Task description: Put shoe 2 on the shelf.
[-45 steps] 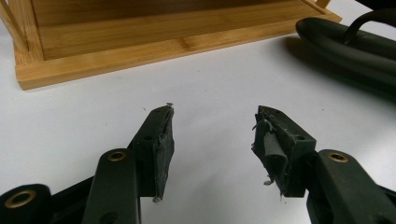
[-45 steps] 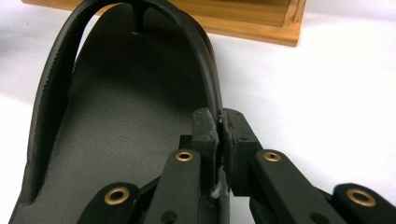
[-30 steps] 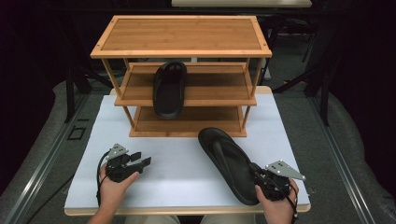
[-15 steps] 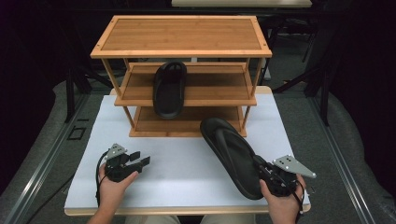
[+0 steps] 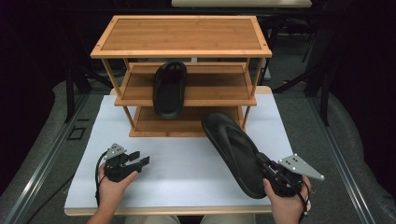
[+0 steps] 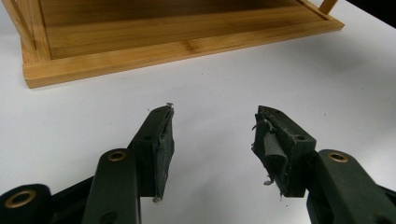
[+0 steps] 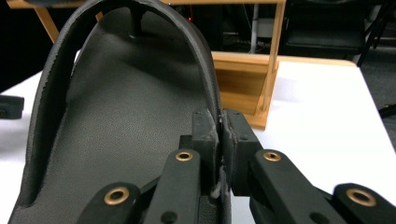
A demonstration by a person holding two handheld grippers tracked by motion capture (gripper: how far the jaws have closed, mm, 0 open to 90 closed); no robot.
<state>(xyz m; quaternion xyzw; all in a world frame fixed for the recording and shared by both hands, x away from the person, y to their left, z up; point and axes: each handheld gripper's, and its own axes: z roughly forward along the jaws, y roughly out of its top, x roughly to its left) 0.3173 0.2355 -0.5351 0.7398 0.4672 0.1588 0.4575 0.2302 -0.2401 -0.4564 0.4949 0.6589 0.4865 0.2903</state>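
High view: a black flip-flop with a smooth, matte footbed slants above the white table, its heel rim clamped in the right gripper; its mate lies on the bamboo shoe rack

Left gripper view: the left gripper has its jaws apart over bare table

Right gripper view: both pads pinch the flip-flop's raised, finely ribbed edge, toe post far off

One sandal on the rack's middle shelf — another before it.

matt black rubbery sandal, smooth bamboo wood rack, matt white table
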